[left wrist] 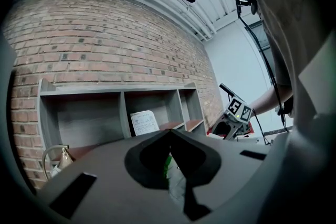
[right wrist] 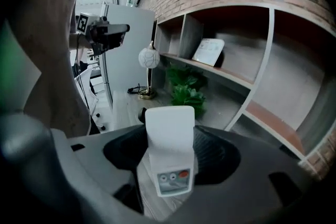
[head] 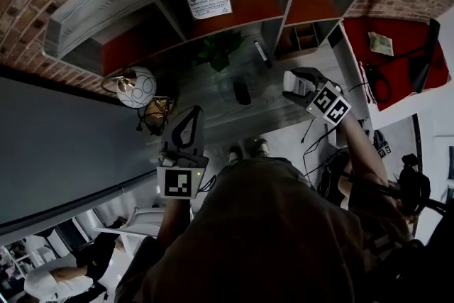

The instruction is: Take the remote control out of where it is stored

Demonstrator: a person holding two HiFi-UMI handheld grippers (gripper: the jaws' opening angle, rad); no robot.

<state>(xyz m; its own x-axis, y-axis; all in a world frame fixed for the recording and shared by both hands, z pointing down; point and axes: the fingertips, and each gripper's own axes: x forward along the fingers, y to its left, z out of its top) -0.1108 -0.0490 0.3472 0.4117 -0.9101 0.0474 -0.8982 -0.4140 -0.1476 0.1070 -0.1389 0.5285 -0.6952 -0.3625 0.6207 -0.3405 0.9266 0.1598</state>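
A white remote control [right wrist: 169, 152] with small grey buttons and one orange button stands between the jaws of my right gripper [right wrist: 170, 136], which is shut on it. In the head view the right gripper [head: 301, 83] hangs over the right part of the grey desk [head: 213, 106], with the remote control [head: 290, 81] showing white at its tip. My left gripper [head: 187, 125] is held out at the desk's near left edge. Its fingertips meet and nothing is between them. The left gripper [left wrist: 169, 132] points level at the shelf.
A grey shelf unit [head: 234, 18] with open compartments runs along the brick wall, and a paper sign [head: 208, 0] leans in one. On the desk are a green plant [head: 220, 50], a white globe lamp [head: 137, 86], a dark oval object [head: 242, 91] and cables [head: 312, 128].
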